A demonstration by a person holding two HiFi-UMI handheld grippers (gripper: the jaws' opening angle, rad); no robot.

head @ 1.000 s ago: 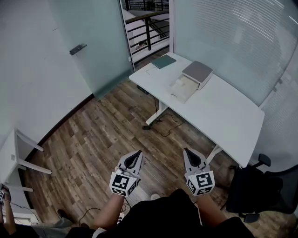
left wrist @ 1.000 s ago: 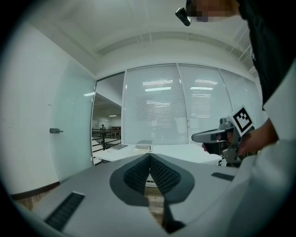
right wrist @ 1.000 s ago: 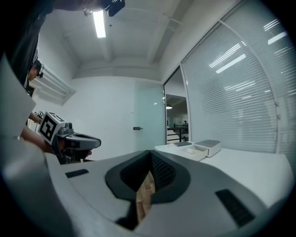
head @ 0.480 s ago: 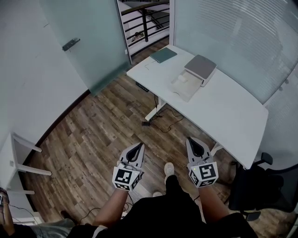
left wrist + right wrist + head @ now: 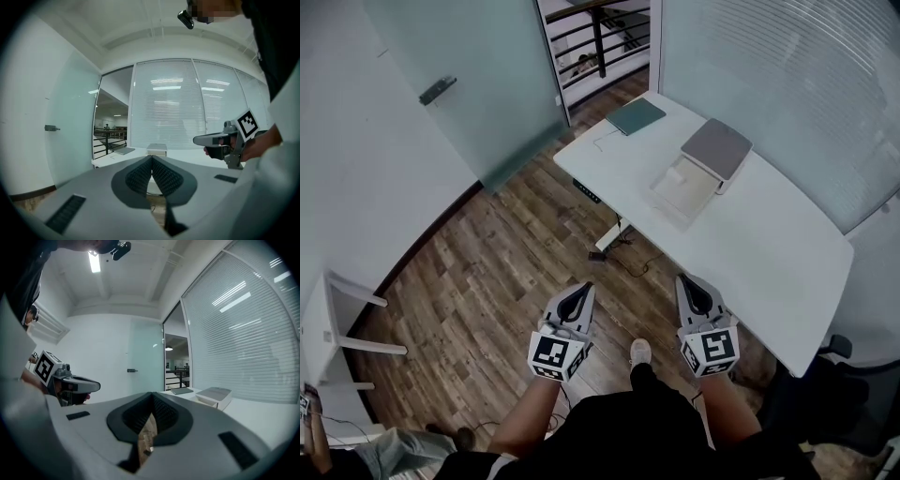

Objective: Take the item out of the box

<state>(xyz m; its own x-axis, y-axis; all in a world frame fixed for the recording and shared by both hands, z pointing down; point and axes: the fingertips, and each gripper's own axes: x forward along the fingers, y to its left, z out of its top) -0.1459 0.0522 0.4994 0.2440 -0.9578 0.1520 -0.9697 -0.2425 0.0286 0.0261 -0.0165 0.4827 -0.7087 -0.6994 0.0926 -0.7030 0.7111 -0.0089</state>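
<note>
The box (image 5: 701, 169) lies on the far part of a white table (image 5: 769, 253), its grey lid (image 5: 716, 148) folded back from a white tray (image 5: 681, 191); I cannot make out any item in it. My left gripper (image 5: 584, 289) and right gripper (image 5: 684, 279) hang side by side over the wooden floor, well short of the table, both shut with nothing between the jaws. In the left gripper view the box (image 5: 156, 149) stands far ahead, beyond the shut left gripper (image 5: 151, 157). It shows at the right in the right gripper view, the box (image 5: 214, 395) beyond the right gripper (image 5: 152, 394).
A green notebook (image 5: 636, 116) lies at the table's far corner. A cable (image 5: 623, 258) trails on the floor by the table leg. A frosted glass door (image 5: 459, 84) stands on the left, a dark chair (image 5: 825, 394) at lower right, a white stand (image 5: 328, 319) at far left.
Both grippers have been carried forward over the floor toward the table, which now lies nearer. A shoe has stepped into view between them. The jaws stay shut.
</note>
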